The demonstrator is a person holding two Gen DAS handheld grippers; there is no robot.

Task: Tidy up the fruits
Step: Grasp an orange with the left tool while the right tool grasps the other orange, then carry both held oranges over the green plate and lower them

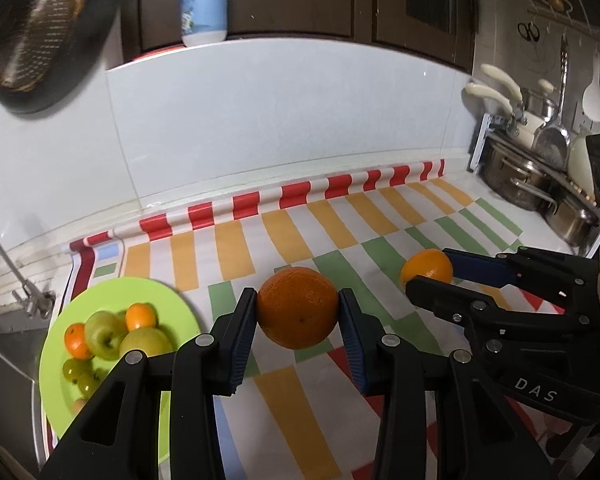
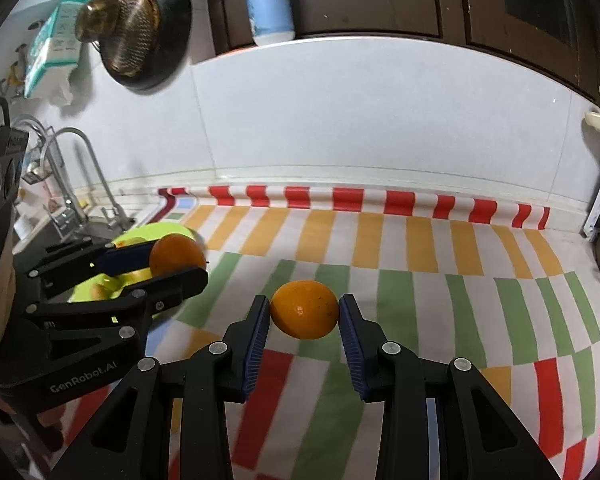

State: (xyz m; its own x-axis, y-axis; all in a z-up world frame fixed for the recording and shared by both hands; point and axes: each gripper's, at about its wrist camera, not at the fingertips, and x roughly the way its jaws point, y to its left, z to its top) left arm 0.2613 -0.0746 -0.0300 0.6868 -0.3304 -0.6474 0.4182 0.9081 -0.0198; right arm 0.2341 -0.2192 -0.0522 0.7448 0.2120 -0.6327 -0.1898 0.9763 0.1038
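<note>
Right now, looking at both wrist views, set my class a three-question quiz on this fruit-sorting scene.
1. True or false: each gripper, left gripper and right gripper, is shut on an orange.
2. Which colour is the plate? A red, B green, C white.
3. Fill in: the cloth under the grippers is ____.

Key: 1 true; 2 B; 3 striped. The left orange and right orange are both off the cloth.

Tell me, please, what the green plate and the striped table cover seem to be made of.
The green plate looks like plastic: one flat bright colour, smooth, with a soft sheen. The striped table cover looks like vinyl or oilcloth: a printed pattern on a smooth, slightly shiny sheet whose back edge curls up in waves against the wall. Neither is certain.
</note>
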